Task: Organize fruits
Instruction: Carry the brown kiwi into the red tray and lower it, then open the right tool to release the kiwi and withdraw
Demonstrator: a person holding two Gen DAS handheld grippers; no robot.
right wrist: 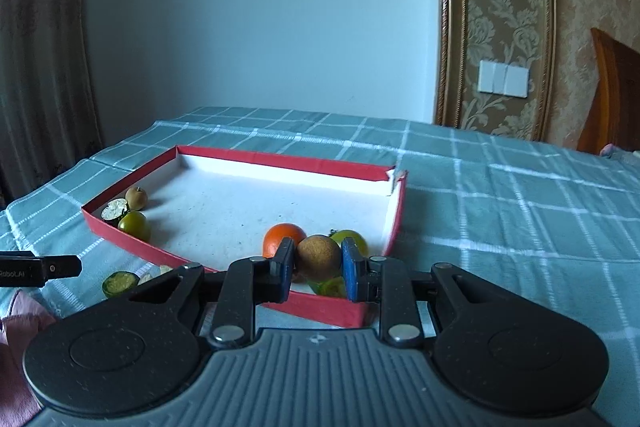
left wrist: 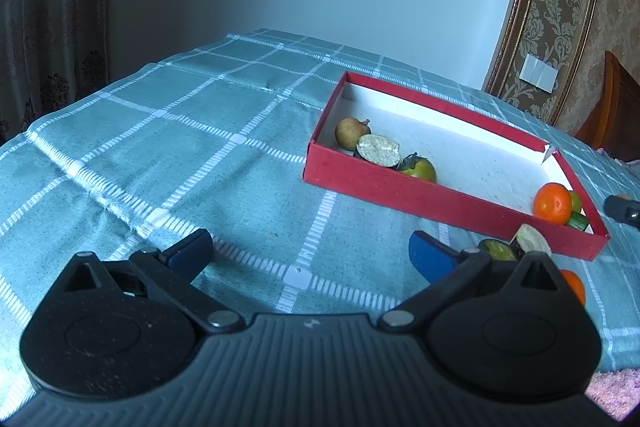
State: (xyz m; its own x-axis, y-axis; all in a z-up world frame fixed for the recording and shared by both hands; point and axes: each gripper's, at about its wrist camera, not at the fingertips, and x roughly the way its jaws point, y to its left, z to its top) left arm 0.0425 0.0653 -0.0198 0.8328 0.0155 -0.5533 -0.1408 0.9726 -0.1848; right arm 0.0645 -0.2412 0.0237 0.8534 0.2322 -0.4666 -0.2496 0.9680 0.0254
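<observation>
A red box [right wrist: 280, 159] with a white floor lies on the checked tablecloth. My right gripper [right wrist: 318, 263] is shut on a round brown fruit [right wrist: 318, 257], held over the box's near right corner. Behind it in that corner sit an orange [right wrist: 282, 241], a green fruit [right wrist: 355, 241] and a green cut piece [right wrist: 330, 287]. In the left wrist view my left gripper [left wrist: 312, 253] stands open over bare cloth, short of the red box [left wrist: 400, 195]. The box's left corner holds a brown fruit [left wrist: 350, 133], a cut half [left wrist: 378, 151] and a green fruit [left wrist: 418, 169].
Outside the box's near wall lie a green half [left wrist: 498, 250], a pale cut piece [left wrist: 530, 243] and another orange [left wrist: 574, 285]. A pink cloth [right wrist: 16, 327] lies at the near left. Wall, curtain and a wooden chair [right wrist: 612, 99] stand behind the table.
</observation>
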